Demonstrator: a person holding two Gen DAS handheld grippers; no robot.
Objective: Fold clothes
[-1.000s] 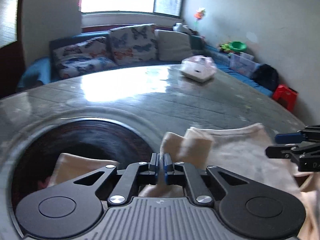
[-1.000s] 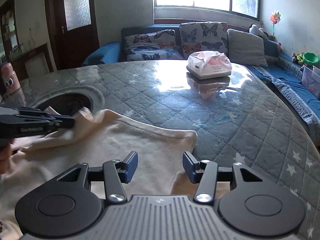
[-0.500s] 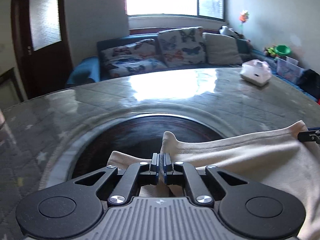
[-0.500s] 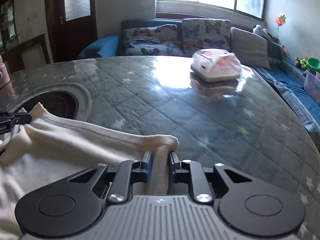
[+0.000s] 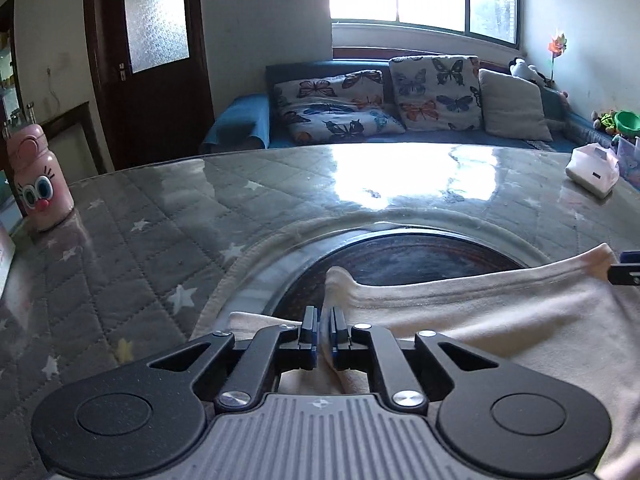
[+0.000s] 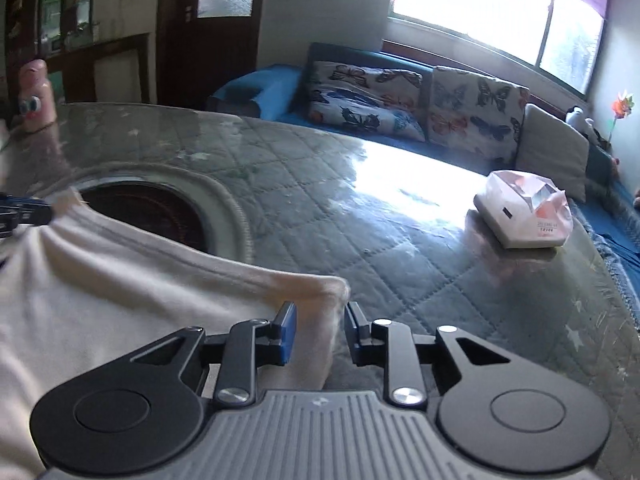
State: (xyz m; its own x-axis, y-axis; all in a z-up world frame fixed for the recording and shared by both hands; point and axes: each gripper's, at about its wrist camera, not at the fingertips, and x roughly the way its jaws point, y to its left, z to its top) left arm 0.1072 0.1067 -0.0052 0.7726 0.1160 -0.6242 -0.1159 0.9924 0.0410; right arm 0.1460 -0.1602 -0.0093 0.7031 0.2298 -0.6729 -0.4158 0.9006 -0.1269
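Observation:
A cream garment (image 5: pixel 500 320) lies over the quilted table and part of a round dark opening (image 5: pixel 420 256). My left gripper (image 5: pixel 323 334) is shut on a corner of the garment, which sticks up between the fingers. In the right wrist view the garment (image 6: pixel 120 292) spreads to the left, and my right gripper (image 6: pixel 319 330) has its jaws partly apart around the garment's other corner, which lies loosely between them. The right gripper's tip shows at the right edge of the left wrist view (image 5: pixel 628 272); the left gripper's tip shows at the left edge of the right wrist view (image 6: pixel 24 212).
A pink bottle with a cartoon face (image 5: pixel 38 180) stands at the table's far left. A white tissue pack (image 6: pixel 524 216) sits at the far right of the table. A blue sofa with butterfly cushions (image 5: pixel 400 100) stands behind the table.
The left gripper has swung left, still shut on its corner. The right gripper first closed on the other corner, and its jaws have now come apart again around the cloth.

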